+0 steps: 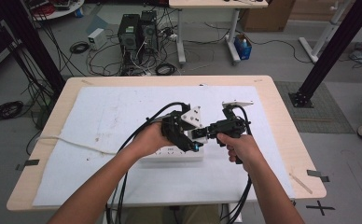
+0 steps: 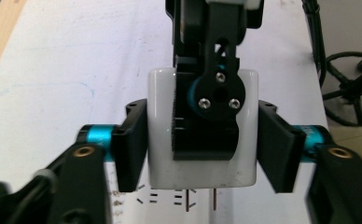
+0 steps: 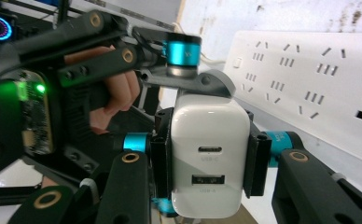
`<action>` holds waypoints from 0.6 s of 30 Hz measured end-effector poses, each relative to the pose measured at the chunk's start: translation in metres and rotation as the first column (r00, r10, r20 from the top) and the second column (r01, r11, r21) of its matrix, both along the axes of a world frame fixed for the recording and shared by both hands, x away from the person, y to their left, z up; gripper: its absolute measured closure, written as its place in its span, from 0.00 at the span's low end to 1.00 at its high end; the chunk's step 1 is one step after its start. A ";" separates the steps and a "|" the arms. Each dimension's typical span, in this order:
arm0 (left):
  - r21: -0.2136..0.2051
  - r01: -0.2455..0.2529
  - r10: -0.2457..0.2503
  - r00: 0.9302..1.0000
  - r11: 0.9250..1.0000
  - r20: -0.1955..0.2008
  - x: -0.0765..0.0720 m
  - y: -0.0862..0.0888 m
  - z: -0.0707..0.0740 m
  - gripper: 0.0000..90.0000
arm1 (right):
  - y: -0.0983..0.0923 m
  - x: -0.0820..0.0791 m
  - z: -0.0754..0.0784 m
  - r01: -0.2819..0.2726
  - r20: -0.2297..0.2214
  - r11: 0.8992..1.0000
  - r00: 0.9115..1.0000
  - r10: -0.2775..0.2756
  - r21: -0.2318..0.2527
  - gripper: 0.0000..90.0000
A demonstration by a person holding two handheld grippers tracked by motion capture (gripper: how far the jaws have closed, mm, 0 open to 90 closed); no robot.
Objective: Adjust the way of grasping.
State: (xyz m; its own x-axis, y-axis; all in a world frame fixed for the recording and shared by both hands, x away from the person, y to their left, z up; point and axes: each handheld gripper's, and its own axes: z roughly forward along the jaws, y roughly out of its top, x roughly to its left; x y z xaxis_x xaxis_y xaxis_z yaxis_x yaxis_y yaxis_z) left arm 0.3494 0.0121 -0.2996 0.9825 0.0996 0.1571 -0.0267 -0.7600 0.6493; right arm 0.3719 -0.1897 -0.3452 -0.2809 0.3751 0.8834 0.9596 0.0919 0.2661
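Observation:
A white USB charger [image 3: 209, 126] with two ports on its face sits between the jaws of my right gripper [image 3: 209, 161], which is shut on its sides. My left gripper [image 2: 202, 147] is shut on the same charger [image 2: 161, 156] across its other two sides. The charger's two metal prongs [image 2: 215, 199] hang just above the slots of a white power strip [image 2: 165, 198]. In the high view both grippers, left [image 1: 189, 137] and right [image 1: 210, 131], meet over the power strip [image 1: 170, 153] near the table's middle.
A white sheet [image 1: 104, 116] covers most of the wooden table [image 1: 53, 121]. The strip's white cord [image 1: 67, 141] runs off to the left edge. Black cables trail from both grippers toward the front edge. Computers and cables lie on the floor beyond.

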 end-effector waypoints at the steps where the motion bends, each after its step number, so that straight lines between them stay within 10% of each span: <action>1: -0.001 -0.011 0.011 1.000 1.000 0.001 0.000 0.000 0.000 0.36 | 0.000 0.000 0.000 0.002 0.003 1.000 1.000 -0.002 -0.011 0.69; 9: 0.037 -0.059 0.061 0.995 0.998 -0.075 0.003 0.015 -0.001 0.25 | -0.015 0.000 0.002 0.053 0.088 0.993 0.995 -0.044 -0.108 0.69; 18: 0.161 -0.151 0.177 0.971 0.975 -0.164 0.014 0.056 -0.009 0.22 | -0.040 -0.003 0.018 0.101 0.244 0.947 0.969 -0.025 -0.306 0.69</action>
State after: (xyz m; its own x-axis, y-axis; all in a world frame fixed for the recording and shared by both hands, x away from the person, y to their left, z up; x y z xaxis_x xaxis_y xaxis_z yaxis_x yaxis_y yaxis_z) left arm 0.3631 0.0684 -0.3083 0.9681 0.2504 0.0082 0.2107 -0.8313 0.5143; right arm 0.3692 -0.2300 -0.3267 -0.4314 0.6461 0.6297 0.8802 0.1484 0.4507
